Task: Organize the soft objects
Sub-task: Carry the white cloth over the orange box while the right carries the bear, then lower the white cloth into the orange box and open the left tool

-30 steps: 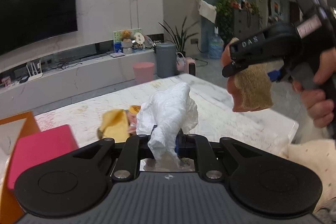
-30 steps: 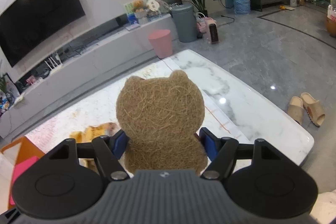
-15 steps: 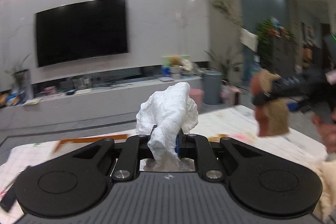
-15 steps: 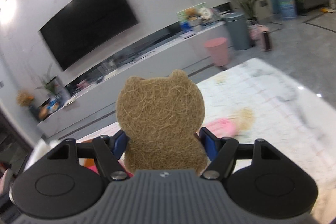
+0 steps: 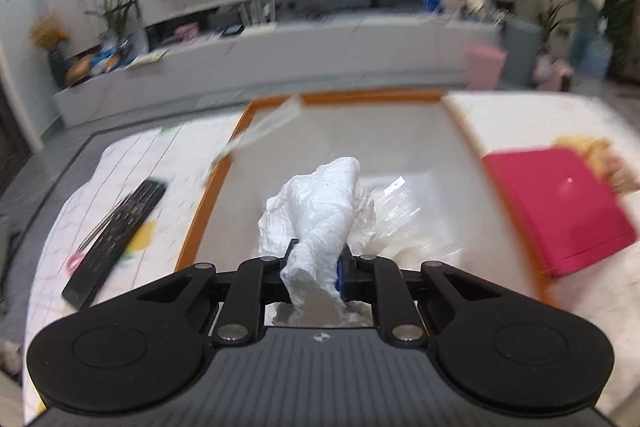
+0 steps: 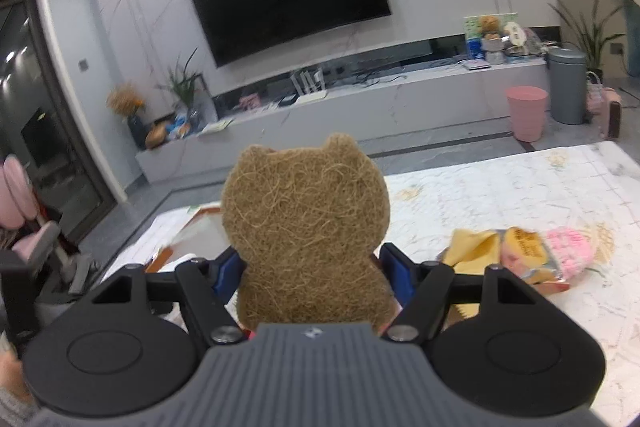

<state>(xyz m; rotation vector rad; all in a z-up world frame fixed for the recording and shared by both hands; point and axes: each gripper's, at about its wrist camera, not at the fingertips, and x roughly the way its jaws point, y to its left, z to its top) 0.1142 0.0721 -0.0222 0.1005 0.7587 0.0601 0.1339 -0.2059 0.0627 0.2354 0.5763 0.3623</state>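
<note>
The left gripper (image 5: 316, 267) pinches a crumpled white cloth (image 5: 320, 211) at its narrow lower end, jaws close together with the fabric squeezed between them — the loose upper part billows up at the centre of the left wrist view, over the pale floor of an orange-rimmed tray (image 5: 372, 98). It looks very light and limp, so it should sag and unfold if the pinch loosens; the bunched neck already taken is the sound place to hold. A magenta folder (image 5: 556, 207) lies at the right of that frame and a black remote (image 5: 116, 231) at the left. The right gripper (image 6: 310, 275) stands wide, its 2 blue pads against the sides of a bear-shaped fibre scrubber (image 6: 306, 239) low on its body, at the centre of the right wrist view. That piece seems light, springy and rough, unlikely to slip. A yellow cloth (image 6: 472, 247) and a pink knitted piece (image 6: 568, 253) lie on the table (image 6: 500, 195) at the right.
</note>
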